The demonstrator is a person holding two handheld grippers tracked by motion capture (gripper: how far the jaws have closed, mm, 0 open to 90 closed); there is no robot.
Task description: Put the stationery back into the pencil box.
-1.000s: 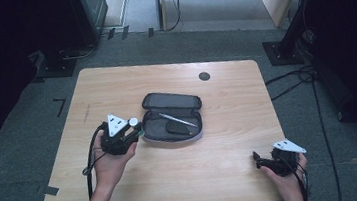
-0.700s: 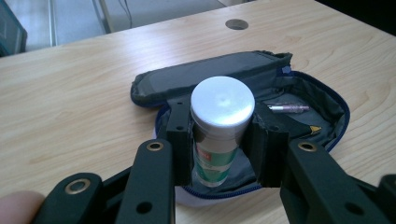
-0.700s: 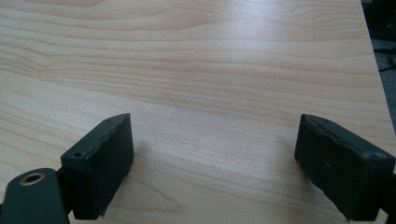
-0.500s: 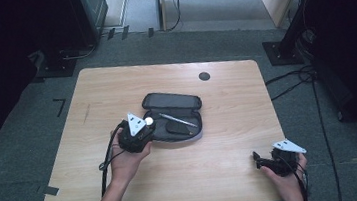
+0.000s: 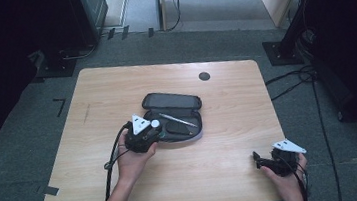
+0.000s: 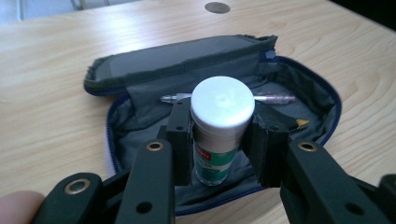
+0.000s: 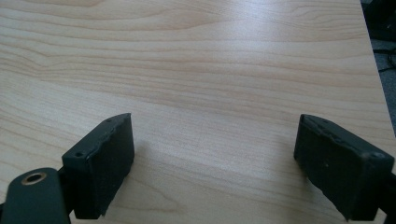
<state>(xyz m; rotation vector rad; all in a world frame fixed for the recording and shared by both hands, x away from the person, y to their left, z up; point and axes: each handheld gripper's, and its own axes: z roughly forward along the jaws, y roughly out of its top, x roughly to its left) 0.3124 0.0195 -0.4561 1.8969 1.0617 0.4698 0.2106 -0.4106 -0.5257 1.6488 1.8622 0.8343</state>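
Observation:
An open dark zip pouch (image 5: 173, 117) (image 6: 140, 70) lies in the middle of the wooden table. A thin pen (image 5: 178, 120) (image 6: 275, 98) rests inside it. My left gripper (image 5: 150, 131) (image 6: 217, 135) is shut on a small bottle (image 6: 219, 126) with a white cap (image 5: 155, 124) and a green label, held upright over the pouch's near edge. My right gripper (image 5: 259, 161) (image 7: 212, 163) sits low over bare wood at the table's front right corner, open, with nothing between its jaws.
A round dark grommet (image 5: 204, 76) (image 6: 217, 7) sits near the table's (image 5: 91, 104) far edge. A cable (image 5: 110, 163) trails from the left gripper toward the front edge. Dark equipment and stands ring the table on the floor.
My left gripper has carried the bottle rightward from the table's left part to the pouch's near edge. The right gripper has stayed put.

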